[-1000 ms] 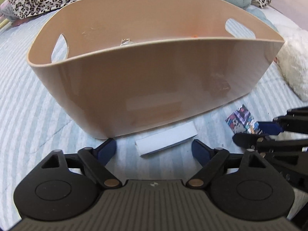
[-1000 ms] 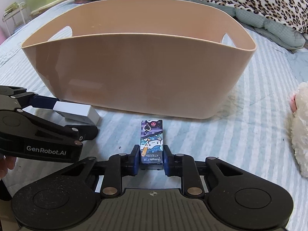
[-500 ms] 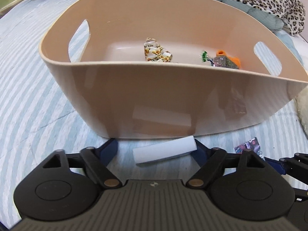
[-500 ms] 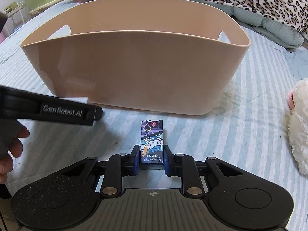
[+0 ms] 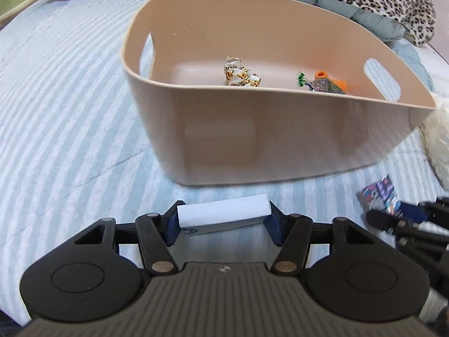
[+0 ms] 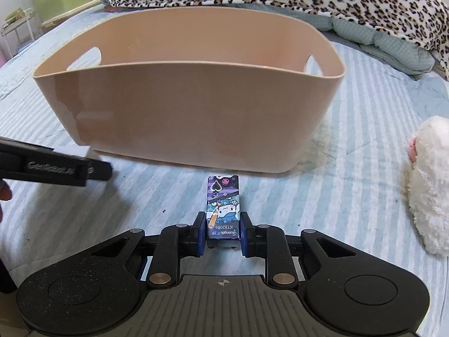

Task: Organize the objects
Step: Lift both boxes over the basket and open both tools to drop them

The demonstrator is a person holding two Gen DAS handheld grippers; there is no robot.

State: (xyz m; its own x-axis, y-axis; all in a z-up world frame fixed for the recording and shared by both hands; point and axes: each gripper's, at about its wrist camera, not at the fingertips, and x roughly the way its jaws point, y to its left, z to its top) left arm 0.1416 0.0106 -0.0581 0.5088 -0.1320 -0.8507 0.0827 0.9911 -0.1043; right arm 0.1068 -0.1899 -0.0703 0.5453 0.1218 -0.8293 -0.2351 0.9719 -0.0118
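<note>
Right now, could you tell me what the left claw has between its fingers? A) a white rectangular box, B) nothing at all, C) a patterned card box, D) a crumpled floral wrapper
A: in the left wrist view the left claw has both blue fingers pressed against the ends of the white rectangular box, just in front of the beige basket.

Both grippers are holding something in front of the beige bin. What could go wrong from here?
1. The left gripper holds the white box only by its ends; it may twist or slip on the lift.
2. The card box sticks out far beyond the right gripper and could catch the bin wall.
3. The grippers are close together and may collide over the bin.
</note>
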